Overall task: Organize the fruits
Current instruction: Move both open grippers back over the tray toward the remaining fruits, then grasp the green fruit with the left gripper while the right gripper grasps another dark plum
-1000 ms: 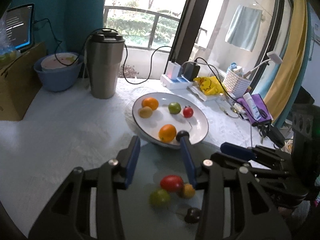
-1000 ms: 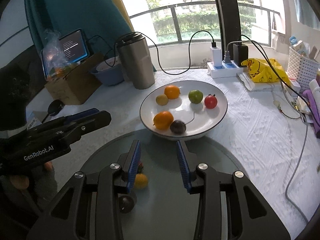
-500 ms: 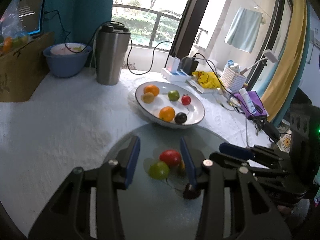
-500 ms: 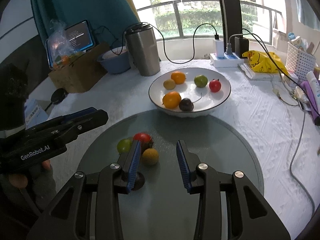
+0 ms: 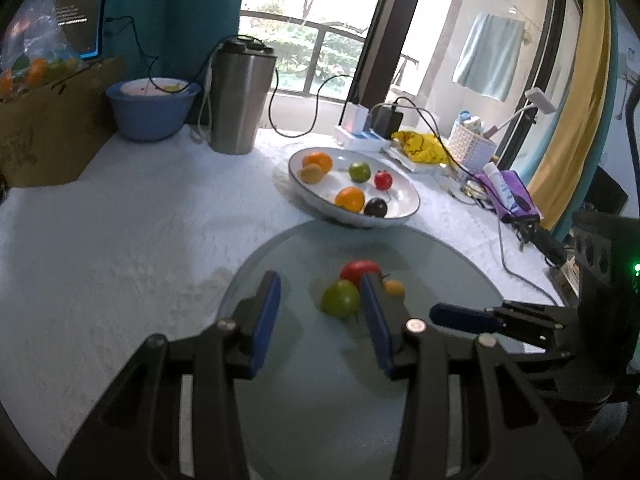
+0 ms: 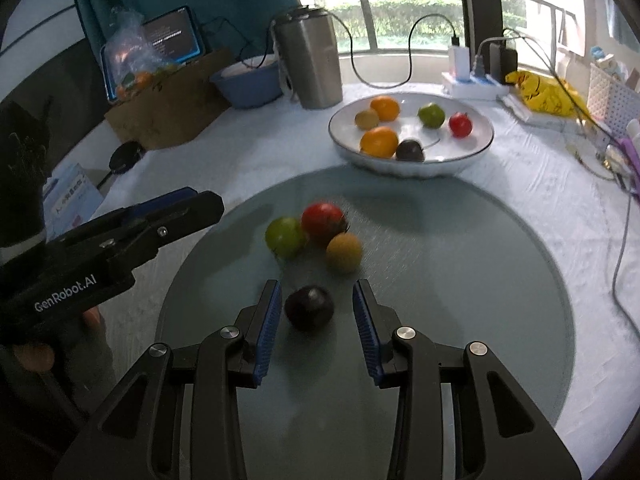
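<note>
A white plate (image 6: 476,148) holds several fruits: two oranges, a small yellow fruit, a green one, a red one and a dark plum (image 6: 410,151). It also shows in the left wrist view (image 5: 404,208). On the round glass disc (image 6: 460,264) lie a green fruit (image 6: 285,237), a red tomato (image 6: 322,218), a small yellow fruit (image 6: 344,252) and a dark plum (image 6: 309,307). My right gripper (image 6: 316,300) is open, its fingers on either side of the dark plum. My left gripper (image 5: 320,292) is open and empty, just short of the green fruit (image 5: 340,299).
A steel tumbler (image 6: 310,64), a blue bowl (image 6: 248,82) and a cardboard box (image 6: 168,108) with a bag of fruit stand at the back. A power strip with cables (image 6: 476,80), a yellow bag and a white basket (image 6: 612,92) stand to the right.
Both grippers have pulled back from the plate toward the near edge of the glass disc. The dark plum on the disc now lies between my right gripper's fingers.
</note>
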Tool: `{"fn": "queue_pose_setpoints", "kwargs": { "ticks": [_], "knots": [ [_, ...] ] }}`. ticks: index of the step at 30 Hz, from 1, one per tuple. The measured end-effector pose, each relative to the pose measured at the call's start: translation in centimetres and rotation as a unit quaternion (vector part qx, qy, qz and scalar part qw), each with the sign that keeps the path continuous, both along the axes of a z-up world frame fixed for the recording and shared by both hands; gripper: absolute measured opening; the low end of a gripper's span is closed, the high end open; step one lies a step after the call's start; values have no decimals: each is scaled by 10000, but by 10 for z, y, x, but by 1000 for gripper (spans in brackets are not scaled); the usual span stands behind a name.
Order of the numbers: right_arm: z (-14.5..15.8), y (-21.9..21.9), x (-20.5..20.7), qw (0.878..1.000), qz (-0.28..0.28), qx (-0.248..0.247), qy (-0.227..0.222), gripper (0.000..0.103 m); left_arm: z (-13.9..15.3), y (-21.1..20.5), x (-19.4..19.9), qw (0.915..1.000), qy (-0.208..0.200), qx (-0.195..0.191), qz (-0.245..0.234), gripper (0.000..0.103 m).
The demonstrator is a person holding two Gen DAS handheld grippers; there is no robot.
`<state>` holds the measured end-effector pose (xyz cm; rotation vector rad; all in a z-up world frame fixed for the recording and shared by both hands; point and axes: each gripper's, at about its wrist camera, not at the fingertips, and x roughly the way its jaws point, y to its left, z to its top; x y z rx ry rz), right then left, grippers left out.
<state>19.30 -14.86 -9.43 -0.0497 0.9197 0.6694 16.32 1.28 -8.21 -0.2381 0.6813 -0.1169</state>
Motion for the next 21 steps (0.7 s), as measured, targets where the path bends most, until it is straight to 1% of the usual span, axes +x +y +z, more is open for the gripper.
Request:
{"fn": "queue_pose_setpoints", "kwargs": {
  "ticks": [7, 12, 14, 15, 21],
  "knots": [
    [-16, 7, -5, 9998, 118, -76, 118, 39, -10, 2, -8, 9999, 106, 8, 79, 44],
    [-16, 9, -5, 9997, 253, -45, 18, 39, -14, 2, -10, 9997, 185, 10, 150, 44],
    [-17, 8, -5, 9997, 251, -31, 3, 33, -14, 1, -9, 9997, 204, 43, 161, 44],
    [-16, 7, -5, 9997, 246, -4, 3, 31, -14, 0, -9, 9996, 209, 64, 163, 44],
    [-13, -2, -2, 9996, 243, 157, -25, 31, -16, -7, -2, 9994, 289, 164, 129, 44]
  ]
}}
